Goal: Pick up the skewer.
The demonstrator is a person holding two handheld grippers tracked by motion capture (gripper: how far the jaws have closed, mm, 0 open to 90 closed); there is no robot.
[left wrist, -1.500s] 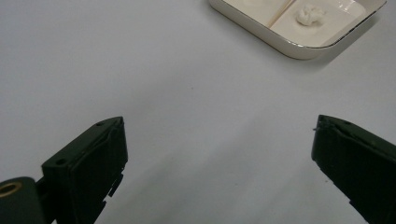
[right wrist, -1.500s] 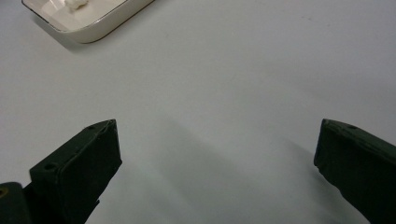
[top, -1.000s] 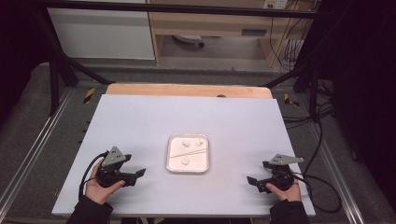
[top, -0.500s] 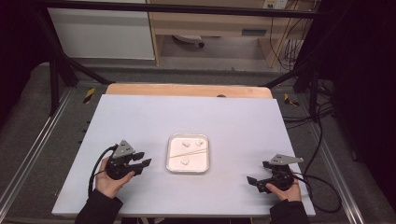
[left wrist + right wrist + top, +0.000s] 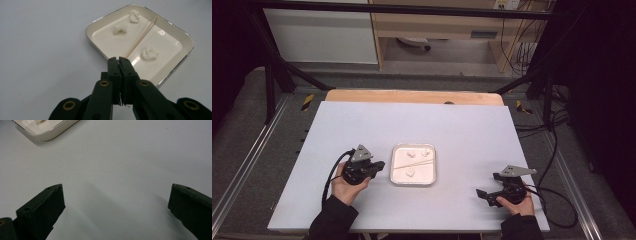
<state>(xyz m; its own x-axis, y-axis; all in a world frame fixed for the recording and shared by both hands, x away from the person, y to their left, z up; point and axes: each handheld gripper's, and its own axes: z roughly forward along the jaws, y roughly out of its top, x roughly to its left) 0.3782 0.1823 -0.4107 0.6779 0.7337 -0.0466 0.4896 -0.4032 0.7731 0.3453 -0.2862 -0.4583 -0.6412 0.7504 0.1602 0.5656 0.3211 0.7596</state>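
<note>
The left tool (image 5: 381,164) sits just at 9 o'clock of the tray (image 5: 430,176), which lies mid-desk (image 5: 472,130); its jaws have just been closing and now stand pressed together with nothing between them, their tips over the tray's near rim by the end of the stick (image 5: 141,36). The stick lies slantwise in the tray among three white lumps (image 5: 149,53). The right tool (image 5: 482,192) rests at 4 o'clock of the tray, well apart from it, jaws wide apart over bare desk.
</note>
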